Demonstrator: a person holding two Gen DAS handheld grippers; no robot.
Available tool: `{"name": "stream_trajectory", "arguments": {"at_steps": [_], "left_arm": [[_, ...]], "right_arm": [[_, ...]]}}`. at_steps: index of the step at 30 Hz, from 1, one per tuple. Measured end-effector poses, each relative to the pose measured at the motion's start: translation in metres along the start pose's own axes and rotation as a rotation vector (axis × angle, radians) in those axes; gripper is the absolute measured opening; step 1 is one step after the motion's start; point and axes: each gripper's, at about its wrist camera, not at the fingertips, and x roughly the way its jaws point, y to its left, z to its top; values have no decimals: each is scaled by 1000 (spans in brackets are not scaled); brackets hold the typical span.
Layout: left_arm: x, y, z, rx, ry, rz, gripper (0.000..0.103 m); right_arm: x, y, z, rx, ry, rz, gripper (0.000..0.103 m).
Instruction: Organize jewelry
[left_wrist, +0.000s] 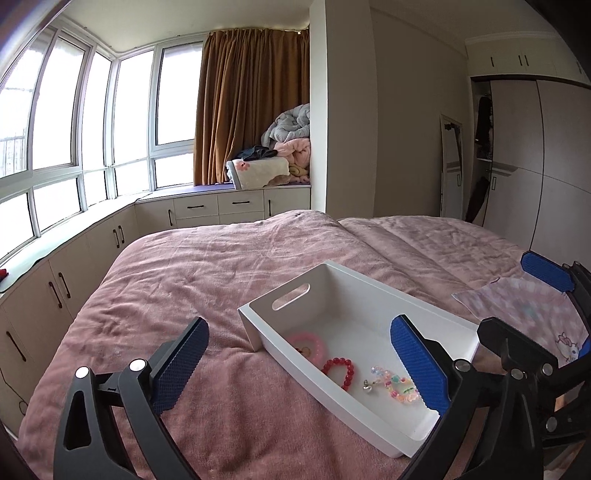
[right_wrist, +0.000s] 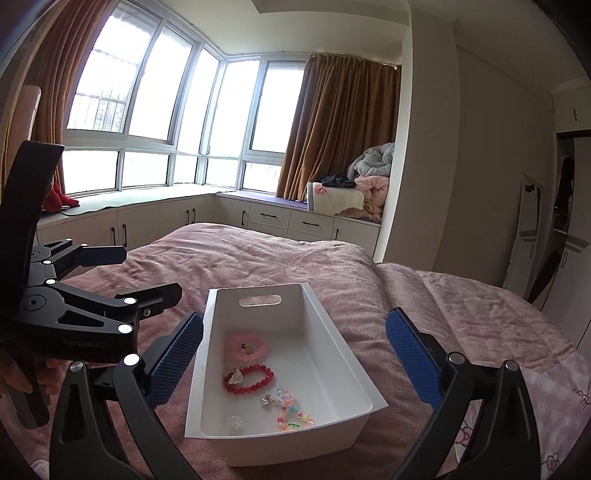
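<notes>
A white bin (left_wrist: 436, 306) (right_wrist: 332, 325) with a handle slot lies on the pink bedspread (left_wrist: 207, 266). Inside it are a pink bracelet (right_wrist: 246, 345), a red bead bracelet (right_wrist: 251, 378), a colourful bead bracelet (right_wrist: 293, 413), a small heart charm (right_wrist: 266, 399) and a tiny clear ornament (right_wrist: 233, 421). My left gripper (left_wrist: 300, 323) (right_wrist: 151, 271) stands open near the bin's left side, with nothing between its blue pads. My right gripper (right_wrist: 294, 317) (left_wrist: 502, 293) is open too, its jaws wider than the bin's near end and apart from it.
A patterned pink cloth (left_wrist: 528, 314) lies on the bed to the right of the bin. Low cabinets (left_wrist: 66, 280) run under the windows at left and back, with piled blankets (left_wrist: 284, 147) on the window seat. A wardrobe (left_wrist: 554, 166) and a leaning mirror (left_wrist: 452, 166) stand at right.
</notes>
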Motion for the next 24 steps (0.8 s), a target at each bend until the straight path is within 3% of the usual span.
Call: {"name": "stream_trajectory", "arguments": {"at_steps": [4,9,13,18,24], "left_arm": [[-6,-8,-28,-48,7,24,99],[-8,-15,-60,-81,2,107,99],[-5,-19,-84,-109,16,172,99],[3,-30,-102,-57,43,199,99],[2,-44,-112,13,4,211,99]], "right_arm": [[-11,-2,-19,-38,17,-6,98],[-18,-12,-46,-56,61,-46,98],[-21,-20,-65,-37,73,-28,98],[-20,-24,-86,-33,83,-10,98],[-15,-32,-98,27,91,3,98]]}}
